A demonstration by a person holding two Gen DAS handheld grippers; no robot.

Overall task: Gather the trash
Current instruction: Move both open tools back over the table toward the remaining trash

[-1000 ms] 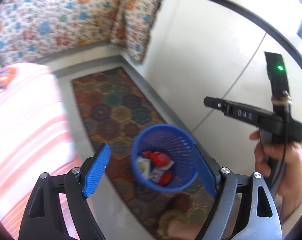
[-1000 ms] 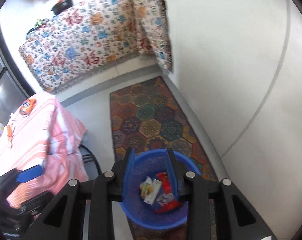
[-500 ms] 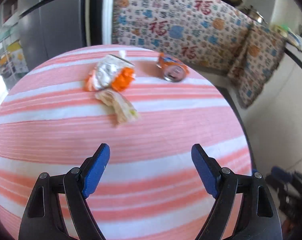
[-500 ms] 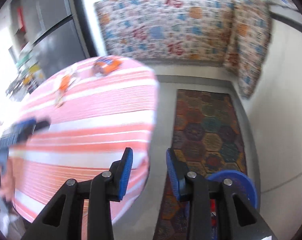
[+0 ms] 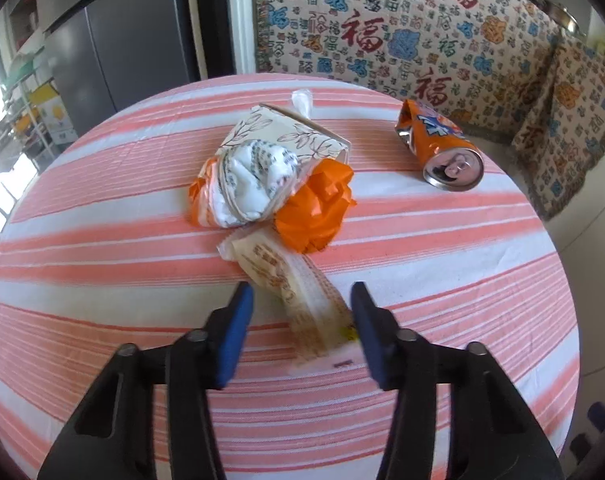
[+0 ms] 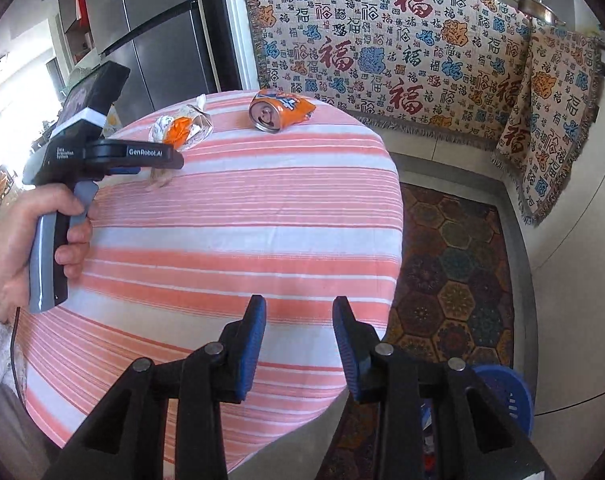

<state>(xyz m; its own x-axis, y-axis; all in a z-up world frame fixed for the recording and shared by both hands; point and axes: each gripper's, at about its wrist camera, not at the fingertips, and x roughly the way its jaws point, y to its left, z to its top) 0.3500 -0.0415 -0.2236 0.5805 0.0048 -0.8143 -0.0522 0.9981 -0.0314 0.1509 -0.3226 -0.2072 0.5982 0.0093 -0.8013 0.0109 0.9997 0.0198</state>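
Note:
On the round table with the pink-striped cloth (image 5: 422, 280) lies a long pale snack wrapper (image 5: 286, 276). My left gripper (image 5: 300, 304) is down over its near end, jaws closing, wrapper between the blue pads; the left pad still stands apart from it. Behind lie a crushed paper cup stuffed with white paper (image 5: 262, 168), a crumpled orange bag (image 5: 314, 208) and a dented orange can (image 5: 442, 148). My right gripper (image 6: 298, 320) hangs over the table's near edge, narrowly open, nothing between its fingers. The blue trash basket (image 6: 502, 392) stands on the floor at lower right.
A person's hand (image 6: 18, 240) holds the left gripper at the table's left side. A patterned rug (image 6: 454, 272) lies right of the table. A printed cloth (image 6: 382, 52) covers the counter behind; a dark fridge (image 6: 154, 28) stands at the back left.
Both grippers swung away from the blue basket on the floor to the table. The left one moved in over the wrapper and its jaws narrowed around it.

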